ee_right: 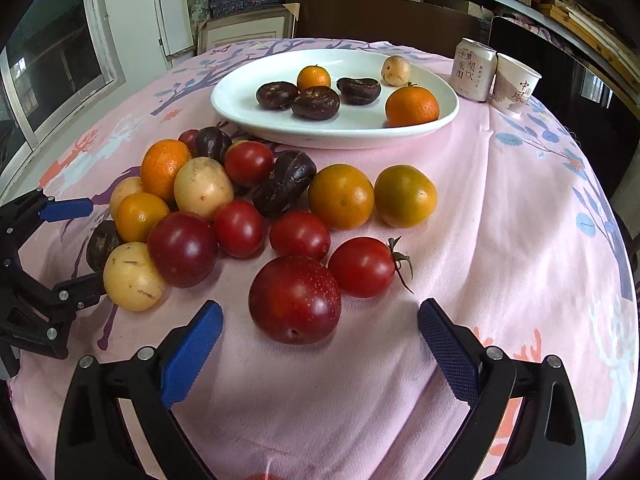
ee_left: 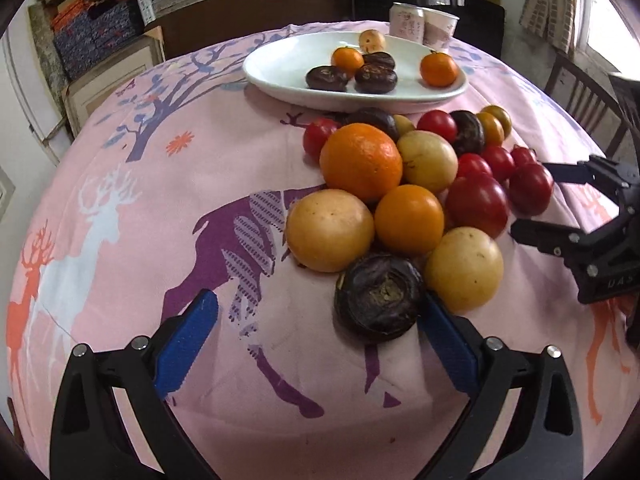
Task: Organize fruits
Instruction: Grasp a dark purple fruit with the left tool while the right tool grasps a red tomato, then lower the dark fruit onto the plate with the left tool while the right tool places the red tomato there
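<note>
Both grippers wide open & empty: left gripper [ee_left: 318,334] nr dark chestnut [ee_left: 379,298], right gripper [ee_right: 320,332] nr red plum [ee_right: 295,300] — centre, squeeze gently, then to plate [ee_right: 240,108].

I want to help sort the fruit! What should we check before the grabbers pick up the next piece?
1. Left gripper jaws open: ok.
2. Right gripper jaws open: ok.
3. Dark purple fruit centred between the left jaws: not ok, it sits beside the right-hand one.
4. Big red plum lined up ahead of the right jaws: ok.
5. Free room on the white plate: ok.
6. Plum clear of its neighbours: not ok, the stemmed tomato looks to touch it.
</note>
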